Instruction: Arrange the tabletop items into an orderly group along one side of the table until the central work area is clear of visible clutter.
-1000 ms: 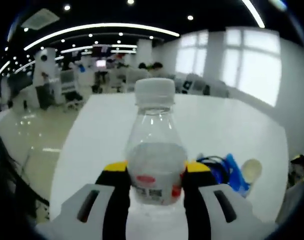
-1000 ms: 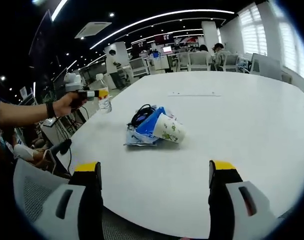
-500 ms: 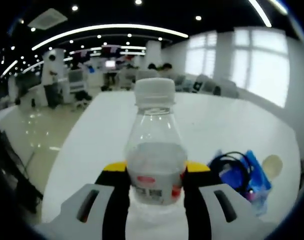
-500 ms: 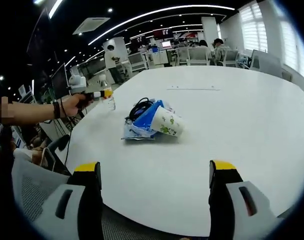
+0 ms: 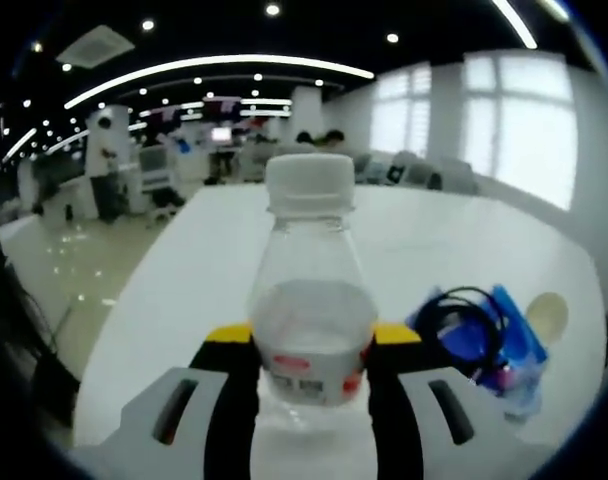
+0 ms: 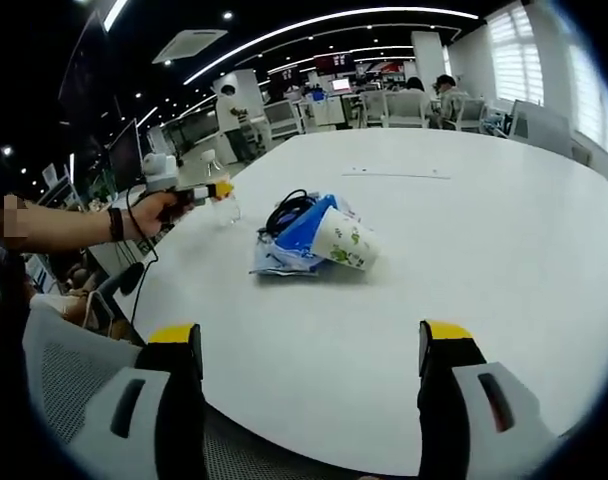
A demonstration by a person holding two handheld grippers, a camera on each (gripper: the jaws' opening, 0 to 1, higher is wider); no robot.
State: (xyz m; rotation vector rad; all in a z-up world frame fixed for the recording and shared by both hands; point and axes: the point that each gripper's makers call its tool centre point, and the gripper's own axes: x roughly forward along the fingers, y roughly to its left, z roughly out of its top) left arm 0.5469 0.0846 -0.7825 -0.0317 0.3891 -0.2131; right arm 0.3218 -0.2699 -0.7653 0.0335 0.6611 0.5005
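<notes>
- Left gripper view, nearest: left gripper [image 5: 311, 360], grey jaws with yellow-and-black tips, closed against both sides of a clear plastic bottle [image 5: 310, 300]. Bottle upright, white screw cap on, white label with red mark sitting level with the jaw tips (lower body blurred, too close to read).
- Just beyond, to the right of the bottle: a black coiled cable [image 5: 462, 325] lying on a blue packet [image 5: 509, 345], with the pale rim of a paper cup [image 5: 546, 316] at the far right edge. All rest on the white table [image 5: 214, 270].
- Farther: the tabletop runs away to an open office floor with chairs, desks and ceiling light strips; bright windows to the right.
- Right gripper view, nearest: right gripper [image 6: 311, 400], jaws standing wide apart, nothing between them; the near table edge [image 6: 314, 400] lies under them.
- Mid-table: the pile – paper cup [image 6: 344, 238] with green print on its side, mouth facing the camera's right, touching the blue packet [image 6: 302, 232]; black cable [image 6: 287, 211] looped behind; a flat printed wrapper [image 6: 274, 264] underneath.
- Left of the pile, near the table's left edge: a person's hand [image 6: 159, 209] holding the left gripper [image 6: 216, 190], bottle [image 6: 227, 208] clamped in it, just apart from the pile.
- Far: bare tabletop, then chairs and seated people.
</notes>
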